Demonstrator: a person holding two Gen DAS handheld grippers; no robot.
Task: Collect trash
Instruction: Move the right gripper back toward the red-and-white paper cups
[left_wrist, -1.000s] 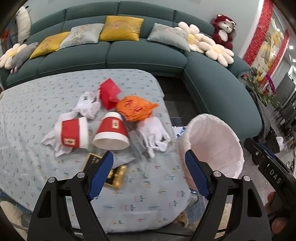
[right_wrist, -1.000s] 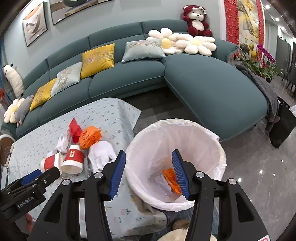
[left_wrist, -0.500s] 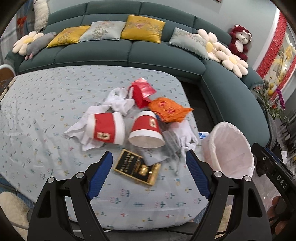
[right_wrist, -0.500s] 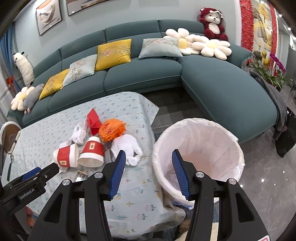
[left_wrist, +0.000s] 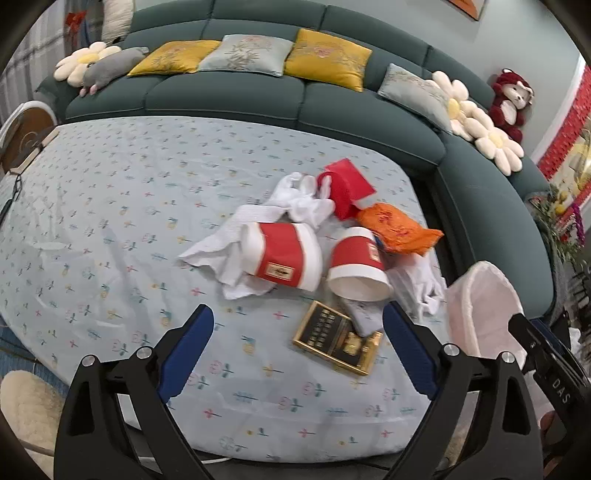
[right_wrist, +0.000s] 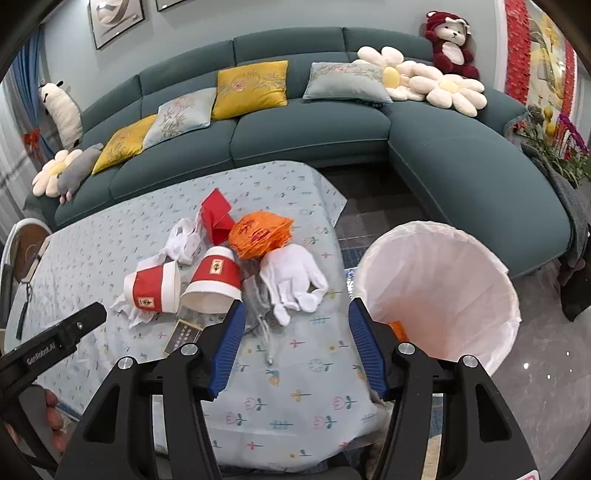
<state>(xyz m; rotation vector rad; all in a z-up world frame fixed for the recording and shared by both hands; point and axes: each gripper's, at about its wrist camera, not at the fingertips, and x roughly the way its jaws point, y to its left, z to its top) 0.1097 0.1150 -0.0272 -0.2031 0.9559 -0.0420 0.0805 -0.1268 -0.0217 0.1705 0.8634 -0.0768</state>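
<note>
Trash lies on the table's patterned cloth (left_wrist: 110, 229): two red-and-white paper cups (left_wrist: 284, 254) (left_wrist: 356, 264) on their sides, white tissues (left_wrist: 221, 251), a red paper (left_wrist: 347, 184), an orange crumpled wrapper (left_wrist: 399, 229), a white glove (right_wrist: 291, 277), and a black-and-gold card (left_wrist: 338, 338). A white-lined trash bin (right_wrist: 443, 288) stands off the table's right end with orange trash inside. My left gripper (left_wrist: 295, 350) is open and empty, near the card and cups. My right gripper (right_wrist: 295, 343) is open and empty, over the table edge between glove and bin.
A teal sectional sofa (right_wrist: 314, 129) with yellow and grey cushions, flower pillows and a red plush bear (right_wrist: 450, 40) wraps the far and right sides. A round chair (left_wrist: 26, 125) stands at the table's left end. A plant (left_wrist: 565, 229) stands at the right.
Both grippers have swung left, away from the bin and over the table. The trash pile now sits central in both views. Both stay open and empty.
</note>
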